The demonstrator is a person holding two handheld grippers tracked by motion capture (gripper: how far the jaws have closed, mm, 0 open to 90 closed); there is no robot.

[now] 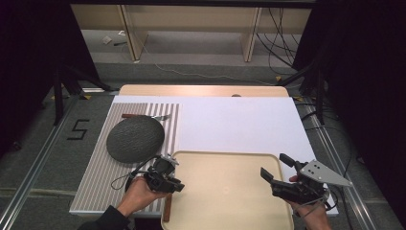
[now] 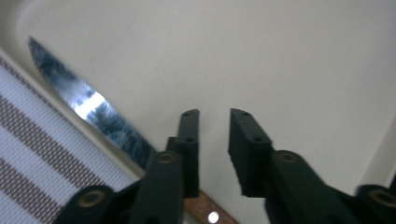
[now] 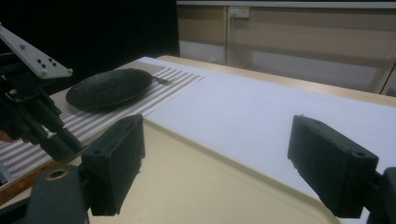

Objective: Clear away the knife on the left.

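A knife lies along the left rim of the cream tray (image 1: 225,196), its brown wooden handle (image 1: 167,209) pointing toward the table's front edge. In the left gripper view the steel blade (image 2: 88,108) stretches away to the upper left, and the handle (image 2: 205,213) passes under the jaws. My left gripper (image 1: 174,186) (image 2: 215,116) hovers just above the knife, open a little, with nothing between its pads. My right gripper (image 1: 275,165) (image 3: 219,154) rests wide open and empty over the tray's right side. My left gripper (image 3: 67,142) can also be seen in the right gripper view.
A striped placemat (image 1: 95,177) covers the table's left side and carries a dark round plate (image 1: 135,138) (image 3: 109,88). Behind the plate lies another brown-handled utensil (image 1: 143,116). A white board (image 1: 239,124) covers the table beyond the tray.
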